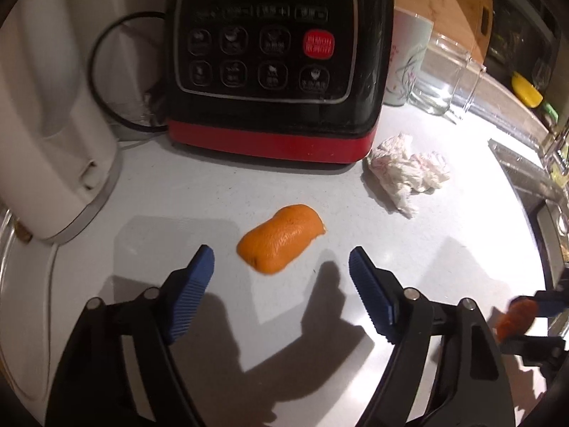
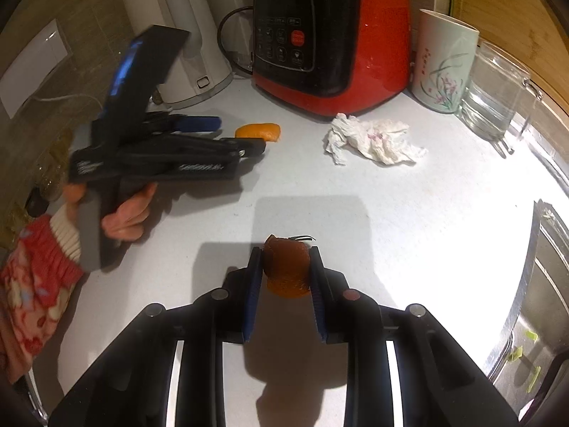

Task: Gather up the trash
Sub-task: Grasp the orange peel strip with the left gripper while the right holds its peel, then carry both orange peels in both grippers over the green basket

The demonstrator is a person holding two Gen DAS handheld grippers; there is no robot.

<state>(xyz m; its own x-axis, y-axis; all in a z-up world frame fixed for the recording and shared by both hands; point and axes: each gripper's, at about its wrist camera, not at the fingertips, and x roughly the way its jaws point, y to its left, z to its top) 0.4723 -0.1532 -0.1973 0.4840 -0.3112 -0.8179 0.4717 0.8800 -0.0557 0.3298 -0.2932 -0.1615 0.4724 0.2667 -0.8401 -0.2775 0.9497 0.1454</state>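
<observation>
left gripper (image 1: 281,267) wide, hovering just short of the orange peel (image 1: 281,242) lying flat on the bench (image 1: 426,249). right gripper (image 2: 284,270) clamped on another peel piece (image 2: 286,267). suggest: straddle the peel's narrow width, drop low, then close. clear bench all round it; blender (image 1: 277,60) behind, tissue (image 1: 405,170) to its right, sink (image 2: 544,284) edge far right.

A white countertop (image 2: 444,213) fills the scene, brightly lit, with hard-edged shadows. A red and black blender base (image 2: 330,46) stands at its back. Left of the blender base stands a white kettle (image 2: 185,35), a black cord (image 1: 106,71) looping between them. Right of it are a flowered cup (image 2: 442,60) and a glass jar (image 2: 494,96) (clear, seemingly empty). Behind the cup leans a wooden board (image 1: 441,3). Far right of the blender base lies a steel sink (image 2: 540,302).
</observation>
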